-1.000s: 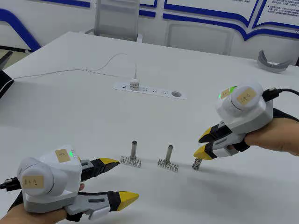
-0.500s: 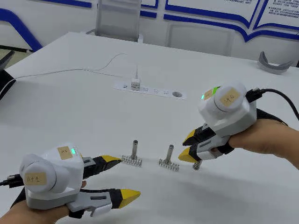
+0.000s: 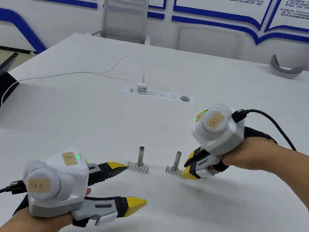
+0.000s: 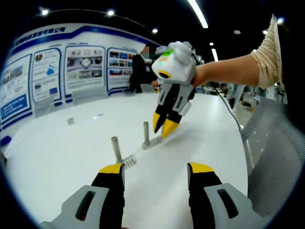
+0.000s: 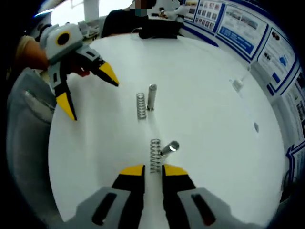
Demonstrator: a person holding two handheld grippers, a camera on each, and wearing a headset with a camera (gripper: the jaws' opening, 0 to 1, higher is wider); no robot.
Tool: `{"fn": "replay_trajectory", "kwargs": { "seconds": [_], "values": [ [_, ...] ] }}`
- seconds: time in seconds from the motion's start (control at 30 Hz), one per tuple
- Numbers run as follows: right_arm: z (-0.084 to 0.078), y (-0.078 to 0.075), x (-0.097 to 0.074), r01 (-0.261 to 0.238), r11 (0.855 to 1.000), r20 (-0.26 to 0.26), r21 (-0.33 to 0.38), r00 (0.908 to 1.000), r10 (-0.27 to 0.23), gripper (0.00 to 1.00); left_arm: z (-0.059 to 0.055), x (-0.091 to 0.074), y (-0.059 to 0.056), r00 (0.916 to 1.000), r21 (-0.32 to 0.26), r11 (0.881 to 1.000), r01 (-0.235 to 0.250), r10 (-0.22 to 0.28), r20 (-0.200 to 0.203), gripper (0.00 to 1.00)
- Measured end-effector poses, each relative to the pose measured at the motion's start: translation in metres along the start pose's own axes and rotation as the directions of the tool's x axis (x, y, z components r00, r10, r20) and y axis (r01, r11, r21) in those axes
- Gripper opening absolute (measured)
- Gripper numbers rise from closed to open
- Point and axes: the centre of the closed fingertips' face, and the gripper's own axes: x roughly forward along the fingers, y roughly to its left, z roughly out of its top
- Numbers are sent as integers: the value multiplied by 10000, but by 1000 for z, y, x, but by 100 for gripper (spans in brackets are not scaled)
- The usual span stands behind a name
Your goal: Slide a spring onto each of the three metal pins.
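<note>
Two bare metal pins stand upright on the white table (image 3: 72,121): the left pin (image 3: 141,153) and the middle pin (image 3: 177,159). A loose spring (image 3: 137,167) lies at the left pin's foot. A second spring (image 3: 173,171) lies by the middle pin. My right gripper (image 3: 189,167) hangs low over that second spring. In the right gripper view its jaws stand a narrow gap apart, with the near end of the spring (image 5: 154,155) in the gap beside the pin (image 5: 169,148). My left gripper (image 3: 129,184) rests open and empty in front of the left pin (image 4: 116,149).
A white power strip (image 3: 157,94) with a plug (image 3: 142,88) and a thin cable (image 3: 72,73) lies mid-table. A chair (image 3: 124,19) stands at the far edge. A grey curved band (image 3: 285,67) lies far right. A dark object (image 3: 7,72) sits at the left edge.
My right gripper has moved left and down, from the pin that wears a spring to the spring beside the middle pin. The left gripper has stayed put.
</note>
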Motion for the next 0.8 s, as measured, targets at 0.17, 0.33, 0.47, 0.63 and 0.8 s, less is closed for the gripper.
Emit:
{"fn": "replay_trajectory", "kwargs": {
  "seconds": [0.17,0.33,0.47,0.63,0.8],
  "values": [
    [-2,1,7,-166,9999,-127,22,9998,166,15,0,0,0,10000,-17,10000,-7,7,-9,54],
    [-4,2,11,-292,9996,-260,-18,9992,292,14,0,-1,0,10000,-17,10000,-15,15,-32,54],
    [-5,1,14,-349,9994,-354,-24,9988,348,13,0,-1,0,10000,-25,10000,-23,23,-42,54],
    [-8,2,17,-442,9990,-490,-40,9978,439,12,0,-1,-1,10000,-41,10000,-18,18,-29,54],
    [-8,3,16,-509,9987,-485,23,9975,510,12,0,1,-2,10000,-19,10000,4,-4,-45,53]
  ]
}}
